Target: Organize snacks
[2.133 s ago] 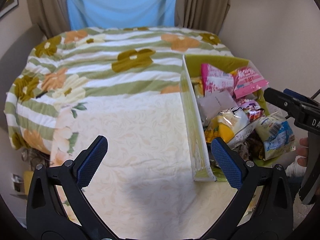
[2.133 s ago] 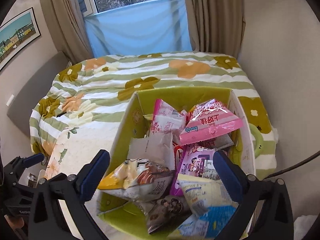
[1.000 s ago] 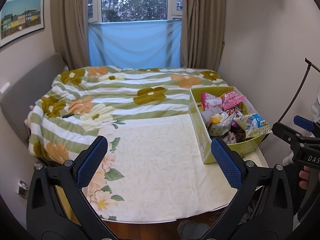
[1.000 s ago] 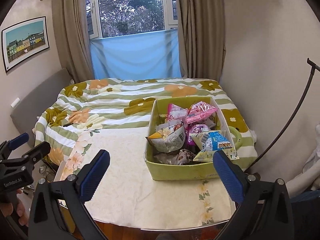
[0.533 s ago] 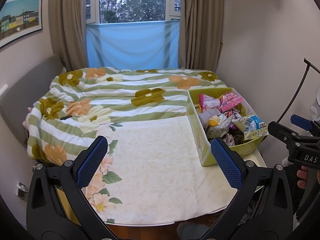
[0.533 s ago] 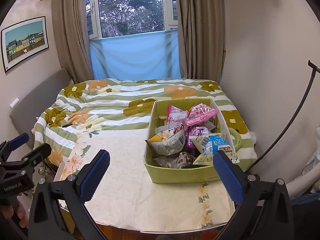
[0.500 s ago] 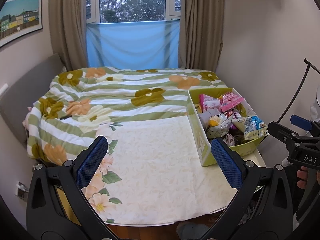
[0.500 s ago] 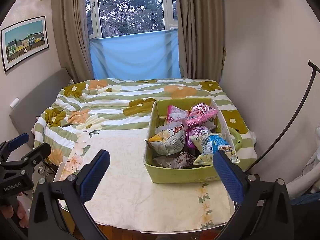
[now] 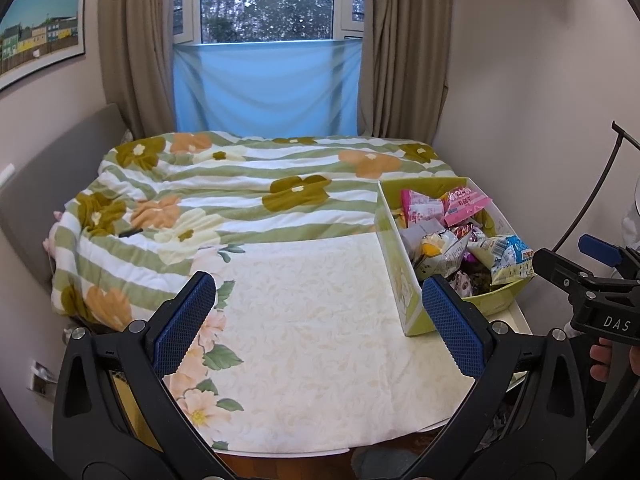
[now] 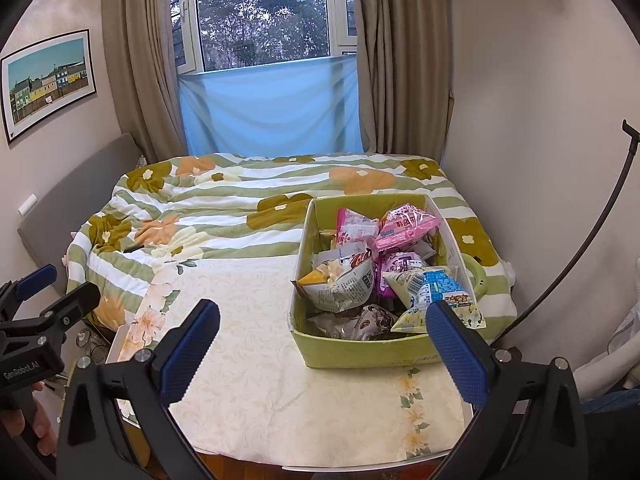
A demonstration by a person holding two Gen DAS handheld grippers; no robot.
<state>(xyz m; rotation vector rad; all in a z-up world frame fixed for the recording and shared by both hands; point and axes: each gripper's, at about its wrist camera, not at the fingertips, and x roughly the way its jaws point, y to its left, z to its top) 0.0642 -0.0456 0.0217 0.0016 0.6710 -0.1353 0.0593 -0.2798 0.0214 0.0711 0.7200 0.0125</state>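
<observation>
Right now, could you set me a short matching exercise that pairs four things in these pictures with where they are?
Things:
1. green box
2. pink snack bag
3. blue-and-yellow snack bag
4. framed picture

Places:
A. far end of the box, on top of the pile
B. on the wall left of the window
C. on the cream floral cloth, right side
D. near right corner of the box

Pairs: 1-C, 2-A, 3-D, 4-B

Green box (image 10: 360,350) on the table brims with snack packets (image 10: 344,282).
</observation>
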